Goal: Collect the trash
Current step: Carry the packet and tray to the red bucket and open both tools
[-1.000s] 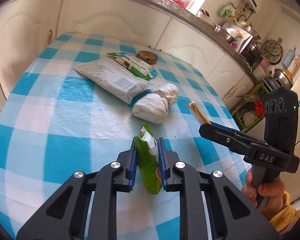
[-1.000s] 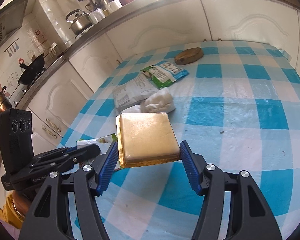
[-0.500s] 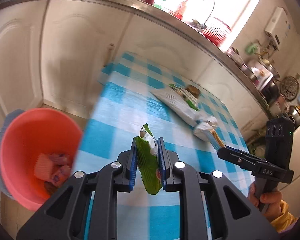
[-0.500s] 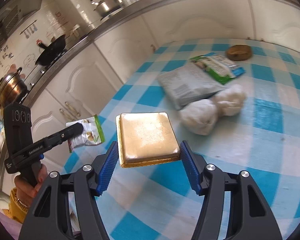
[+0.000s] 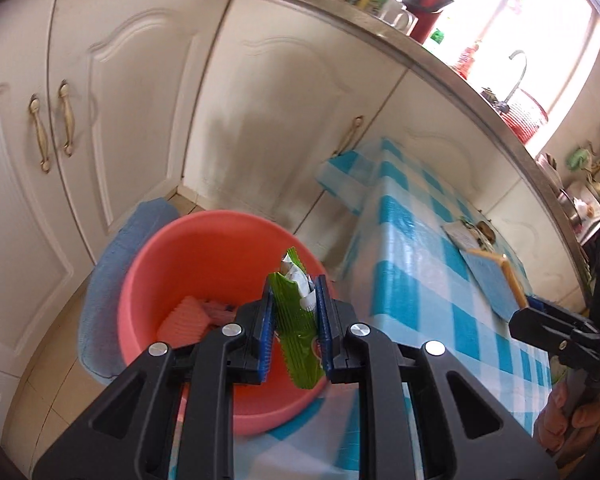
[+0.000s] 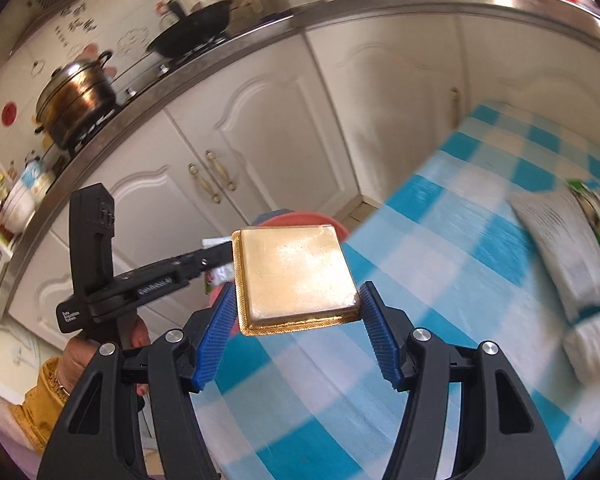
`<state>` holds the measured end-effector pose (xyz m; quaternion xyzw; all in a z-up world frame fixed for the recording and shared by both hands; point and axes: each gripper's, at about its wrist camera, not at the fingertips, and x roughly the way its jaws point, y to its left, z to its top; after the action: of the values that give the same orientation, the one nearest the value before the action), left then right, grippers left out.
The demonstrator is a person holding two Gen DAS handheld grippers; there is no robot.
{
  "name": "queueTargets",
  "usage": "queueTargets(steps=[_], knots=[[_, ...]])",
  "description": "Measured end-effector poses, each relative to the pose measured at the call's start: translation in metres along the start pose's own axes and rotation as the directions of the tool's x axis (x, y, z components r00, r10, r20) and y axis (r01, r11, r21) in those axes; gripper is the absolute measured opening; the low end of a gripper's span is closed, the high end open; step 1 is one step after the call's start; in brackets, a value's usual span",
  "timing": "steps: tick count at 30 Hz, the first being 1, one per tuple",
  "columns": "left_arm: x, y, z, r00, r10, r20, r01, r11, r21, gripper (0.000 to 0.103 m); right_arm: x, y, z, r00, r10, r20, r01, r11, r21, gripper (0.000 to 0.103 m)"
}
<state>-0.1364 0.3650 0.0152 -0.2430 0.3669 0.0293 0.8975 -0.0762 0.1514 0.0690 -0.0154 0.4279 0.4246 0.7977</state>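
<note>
Above the red basin, the left hand-held gripper pinches a green wrapper — the right hand-held gripper clamps a gold tray.

Both cams ride on the grippers and look down along the fingers at a steep tilt. Left wrist view sits close above the pink basin beside the checkered table. Right wrist view hangs over that table facing the white cabinets; both share basin, table, cabinets.

White cabinet doors with brass handles run beneath a steel counter bearing a pot and wok; pale floor tiles below; bright daylight floods the window
</note>
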Motion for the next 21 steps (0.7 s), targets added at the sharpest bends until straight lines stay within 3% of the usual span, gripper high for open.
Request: queueTargets(steps=[5,12,15,20,21], knots=[[0.009,0.021,-0.004,0.999,0.035,-0.02,-0.036,0.999,-0.036,0.021,0.033,0.025,0.017,0.999,0.026,-0.041,-0.028,0.997,-0.069,0.063],[0.026,0.041,-0.009,0.996,0.068,-0.057,-0.072,0.995,-0.071,0.021,0.071,0.035,0.028,0.995,0.042,-0.09,-0.049,0.996,-0.077,0.065],[0.035,0.047,-0.011,0.994,0.076,-0.081,-0.083,0.993,-0.08,0.021,0.078,0.029,0.027,0.994,0.051,-0.095,-0.055,0.998,-0.043,0.082],[0.044,0.056,-0.018,0.983,0.149,-0.107,-0.16,0.982,-0.101,0.067,0.064,0.01,0.024,0.998,0.037,-0.056,-0.035,0.999,0.032,0.088],[0.045,0.057,-0.018,0.98,0.167,-0.111,-0.179,0.978,-0.104,0.07,0.06,0.007,0.024,0.998,0.033,-0.044,-0.031,0.999,0.043,0.088]])
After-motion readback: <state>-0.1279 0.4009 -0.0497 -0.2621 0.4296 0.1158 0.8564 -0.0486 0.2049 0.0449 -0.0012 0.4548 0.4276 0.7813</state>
